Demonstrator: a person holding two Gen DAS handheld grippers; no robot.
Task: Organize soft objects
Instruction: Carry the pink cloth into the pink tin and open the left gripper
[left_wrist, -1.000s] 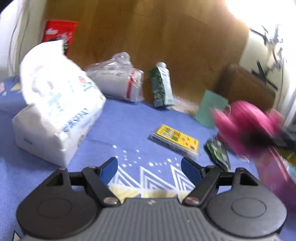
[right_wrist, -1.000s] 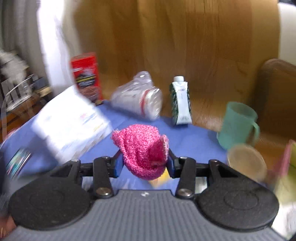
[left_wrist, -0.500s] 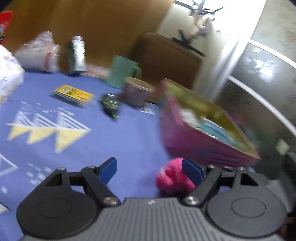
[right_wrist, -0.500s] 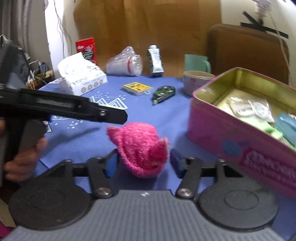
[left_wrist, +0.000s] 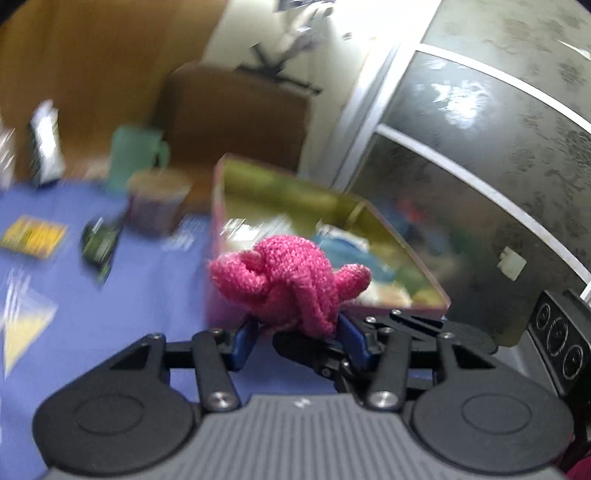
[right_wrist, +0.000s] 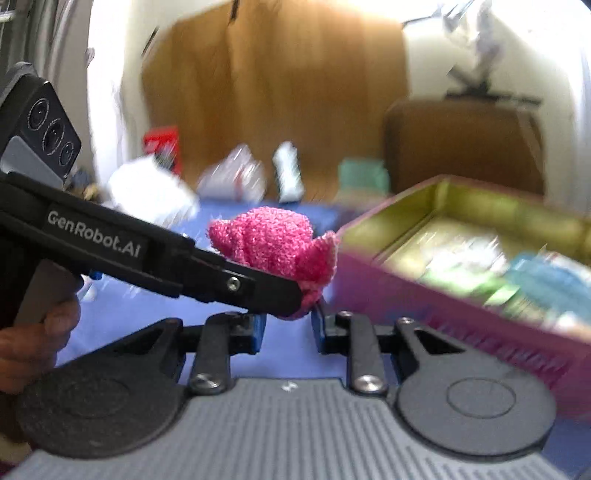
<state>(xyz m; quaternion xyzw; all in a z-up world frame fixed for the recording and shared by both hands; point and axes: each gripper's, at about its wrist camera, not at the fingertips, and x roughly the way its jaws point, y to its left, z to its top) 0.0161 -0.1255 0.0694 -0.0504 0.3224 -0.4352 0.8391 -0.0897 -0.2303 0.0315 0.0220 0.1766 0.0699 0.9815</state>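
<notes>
The pink knitted piece sits at frame centre in both wrist views, in front of the pink tin on the blue cloth. The left gripper has just been closing, and its blue pads press on the bottom of the knit. The right gripper has also just been closing; its pads stand just below the knit's lower edge, and whether they pinch it cannot be told. The left gripper's finger crosses there from the left.
</notes>
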